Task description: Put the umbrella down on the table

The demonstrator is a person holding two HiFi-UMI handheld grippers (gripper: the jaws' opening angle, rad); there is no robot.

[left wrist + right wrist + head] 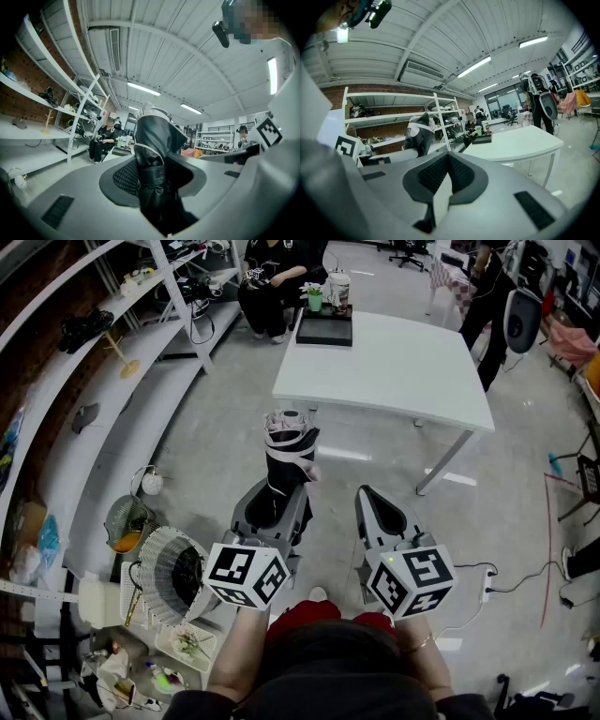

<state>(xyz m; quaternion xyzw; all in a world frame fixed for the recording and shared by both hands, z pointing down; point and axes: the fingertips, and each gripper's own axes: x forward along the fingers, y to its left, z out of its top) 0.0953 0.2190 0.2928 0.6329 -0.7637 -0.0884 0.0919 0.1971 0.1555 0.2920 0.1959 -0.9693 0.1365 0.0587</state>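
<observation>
A folded black umbrella [286,460] with pale trim stands upright in my left gripper [274,507], whose jaws are shut on its lower part. In the left gripper view the umbrella [154,159] fills the gap between the jaws of the left gripper [152,180]. My right gripper [377,510] is held beside it, to the right, shut and with nothing in it. The right gripper view shows the right gripper [447,161] with its pads meeting, and the umbrella [419,133] off to the left. The white table [384,371] stands ahead, a few steps away over the floor.
A black tray [324,330] and cups [337,289] sit at the table's far end, where a person [272,277] is seated. Another person [492,296] stands at the far right. White shelves [84,399] run along the left. A fan [173,573] and clutter lie on the floor at lower left.
</observation>
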